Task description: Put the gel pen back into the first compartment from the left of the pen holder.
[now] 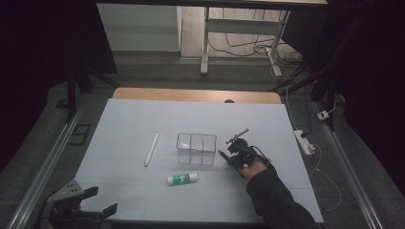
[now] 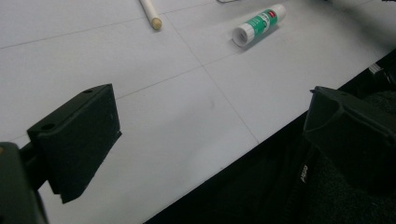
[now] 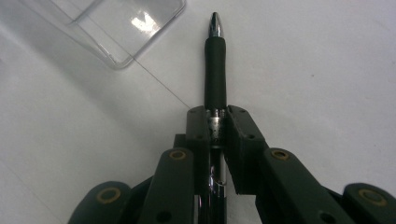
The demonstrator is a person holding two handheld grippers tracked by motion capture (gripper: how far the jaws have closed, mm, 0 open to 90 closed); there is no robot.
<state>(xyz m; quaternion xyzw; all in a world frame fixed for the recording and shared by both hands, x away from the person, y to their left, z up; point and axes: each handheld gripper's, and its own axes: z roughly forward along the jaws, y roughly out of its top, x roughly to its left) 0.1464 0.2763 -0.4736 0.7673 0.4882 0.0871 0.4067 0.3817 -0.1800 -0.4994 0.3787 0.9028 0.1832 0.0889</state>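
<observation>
My right gripper (image 3: 215, 116) is shut on a pen (image 3: 215, 65) with a black grip and silver tip, which points straight ahead between the jaws, just above the white table. A corner of the clear plastic box (image 3: 116, 28) lies to its upper left. In the high view the right gripper (image 1: 234, 153) sits right of that divided clear box (image 1: 196, 149), close to its side wall. My left gripper (image 1: 98, 200) rests at the table's front left corner; its jaws (image 2: 210, 130) stand wide open with nothing between them.
A green and white glue stick (image 1: 182, 179) (image 2: 258, 23) lies in front of the box. A thin white stick (image 1: 152, 149) (image 2: 150, 13) lies left of it. The table's front edge (image 2: 243, 154) runs beneath the left gripper. A power strip (image 1: 304, 141) lies on the floor at right.
</observation>
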